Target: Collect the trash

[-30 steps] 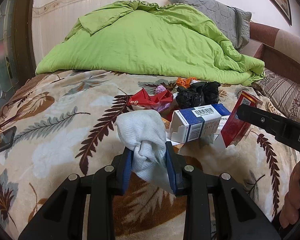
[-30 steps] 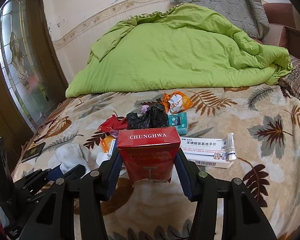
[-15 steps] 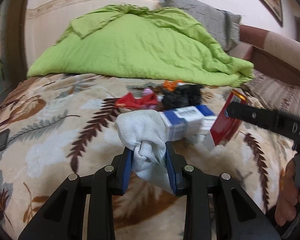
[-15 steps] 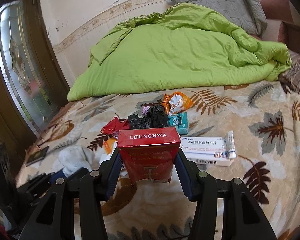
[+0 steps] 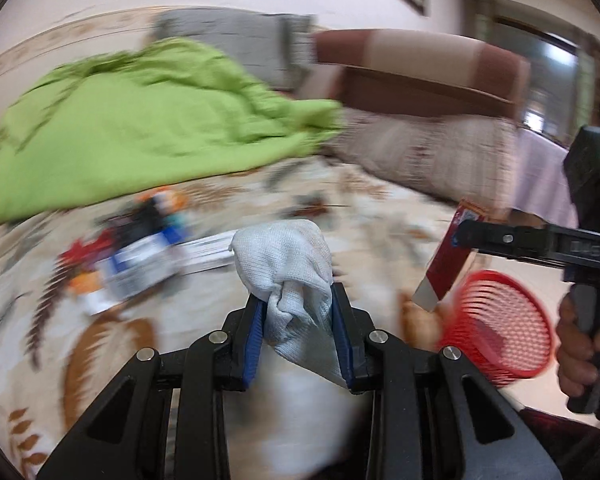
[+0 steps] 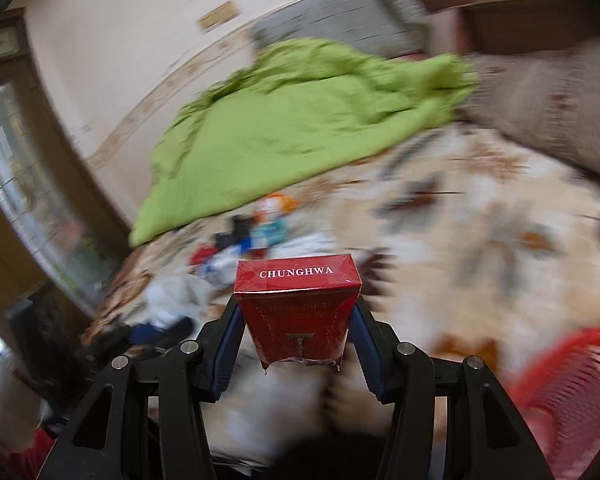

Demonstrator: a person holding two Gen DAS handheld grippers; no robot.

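My left gripper [image 5: 298, 312] is shut on a crumpled white cloth [image 5: 284, 256], held above the bed. My right gripper [image 6: 296, 320] is shut on a red CHUNGHWA cigarette pack [image 6: 298, 312]; it also shows at the right of the left wrist view [image 5: 446, 264]. A red mesh basket [image 5: 504, 320] sits at the bed's right edge, just below the pack, and shows at the lower right of the right wrist view [image 6: 572, 392]. A blurred pile of trash [image 5: 140, 248] lies on the leaf-patterned blanket: blue-white box, black bag, red and orange wrappers.
A green quilt [image 5: 140, 120] is heaped at the far side of the bed with a grey pillow [image 5: 236, 40] behind it. A brown and beige headboard [image 5: 420, 76] and striped cushion stand at the right. A dark door frame [image 6: 20, 240] is at the left.
Both grippers have swung right with their loads still held. The trash pile has slid left in view, and the red basket has come into view at the right.
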